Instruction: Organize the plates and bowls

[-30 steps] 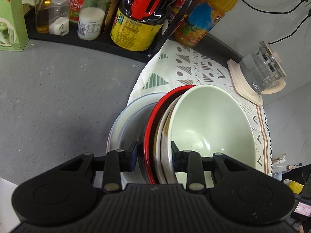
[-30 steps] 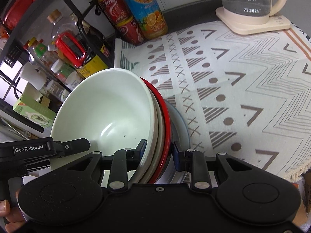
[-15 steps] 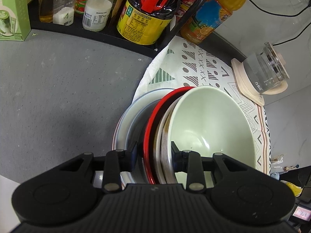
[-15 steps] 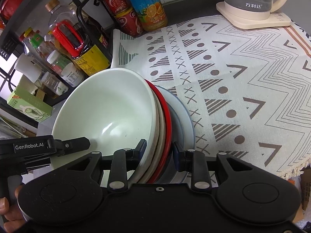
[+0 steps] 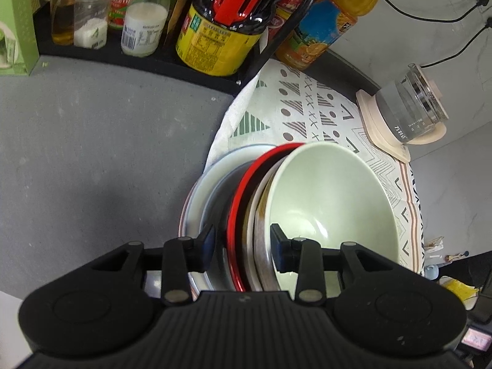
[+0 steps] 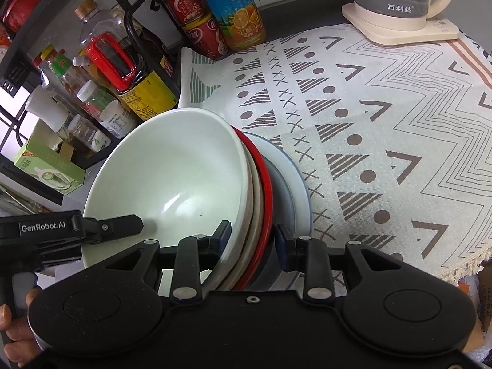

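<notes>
A nested stack of bowls is held by both grippers: a pale green bowl (image 5: 332,203) innermost, a white and brown bowl (image 5: 261,215), and a red-rimmed bowl (image 5: 243,190) outermost. My left gripper (image 5: 243,243) is shut on the stack's rim at one side; my right gripper (image 6: 252,236) is shut on the rim at the other. The green bowl (image 6: 172,178) faces the right wrist view. Under the stack lies a pale blue plate (image 5: 215,172), also in the right wrist view (image 6: 292,178), at the patterned cloth's (image 6: 369,123) edge.
A black rack (image 5: 138,55) with bottles and jars stands behind, a big yellow-labelled bottle (image 5: 215,43) nearest. An orange juice bottle (image 6: 236,9) and red cans (image 6: 196,24) stand at the cloth's back. A glass kettle (image 6: 399,0) sits back right. Grey counter (image 5: 92,153) lies left.
Both grippers with the bowl stack have drifted slightly toward the cloth; more of the blue plate shows under the stack. The grip is unchanged.
</notes>
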Demonstrator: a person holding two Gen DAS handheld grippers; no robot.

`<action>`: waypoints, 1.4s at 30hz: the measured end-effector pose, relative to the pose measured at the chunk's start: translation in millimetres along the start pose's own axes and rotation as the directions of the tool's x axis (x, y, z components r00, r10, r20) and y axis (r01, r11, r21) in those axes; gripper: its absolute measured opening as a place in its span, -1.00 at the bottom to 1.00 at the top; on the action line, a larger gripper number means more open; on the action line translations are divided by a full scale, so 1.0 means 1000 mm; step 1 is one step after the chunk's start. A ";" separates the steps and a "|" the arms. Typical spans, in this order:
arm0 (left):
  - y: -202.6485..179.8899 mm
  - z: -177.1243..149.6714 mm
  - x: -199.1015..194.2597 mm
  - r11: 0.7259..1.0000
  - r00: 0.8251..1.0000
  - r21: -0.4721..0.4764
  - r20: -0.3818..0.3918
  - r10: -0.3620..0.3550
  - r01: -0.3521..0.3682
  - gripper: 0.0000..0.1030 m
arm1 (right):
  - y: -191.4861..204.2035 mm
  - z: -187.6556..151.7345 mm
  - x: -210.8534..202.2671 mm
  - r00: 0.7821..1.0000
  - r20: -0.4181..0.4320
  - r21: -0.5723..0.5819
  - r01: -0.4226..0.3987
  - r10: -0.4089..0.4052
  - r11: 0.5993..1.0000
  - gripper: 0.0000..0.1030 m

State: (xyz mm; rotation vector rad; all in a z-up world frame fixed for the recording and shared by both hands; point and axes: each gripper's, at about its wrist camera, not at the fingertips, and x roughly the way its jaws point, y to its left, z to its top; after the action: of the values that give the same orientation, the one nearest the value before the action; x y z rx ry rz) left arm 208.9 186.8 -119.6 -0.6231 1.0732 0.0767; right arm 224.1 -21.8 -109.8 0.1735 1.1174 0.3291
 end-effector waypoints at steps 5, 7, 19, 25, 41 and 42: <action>0.001 0.005 -0.005 0.999 0.999 -0.019 0.010 0.034 -0.034 0.13 | 0.002 0.000 -0.012 0.998 0.056 -0.026 0.001 0.000 1.000 -0.27; 0.005 0.009 -0.008 0.998 0.998 -0.041 0.018 0.056 -0.055 0.17 | -0.002 0.001 -0.019 0.995 0.099 -0.017 0.021 -0.020 1.000 -0.12; -0.026 -0.007 -0.042 0.995 0.986 0.029 0.144 0.089 -0.094 0.57 | -0.046 -0.023 -0.078 0.950 0.297 0.080 0.077 -0.098 0.994 0.84; -0.052 -0.045 -0.063 0.993 0.977 0.087 0.204 0.061 -0.080 0.58 | -0.075 -0.055 -0.114 0.921 0.349 0.130 0.135 -0.172 0.982 0.99; -0.082 -0.151 -0.134 0.976 0.971 0.201 0.237 0.031 -0.080 0.67 | -0.100 -0.156 -0.211 0.844 0.482 0.155 0.184 -0.236 0.971 0.99; -0.082 -0.157 -0.139 0.975 0.970 0.205 0.242 0.029 -0.080 0.67 | -0.099 -0.161 -0.215 0.841 0.486 0.156 0.186 -0.239 0.970 0.99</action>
State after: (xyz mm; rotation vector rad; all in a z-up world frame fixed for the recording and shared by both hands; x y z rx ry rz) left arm 44.1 71.7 -18.6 -0.3787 0.8523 0.0808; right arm 10.6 -193.6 -26.2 0.2097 0.6233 0.0166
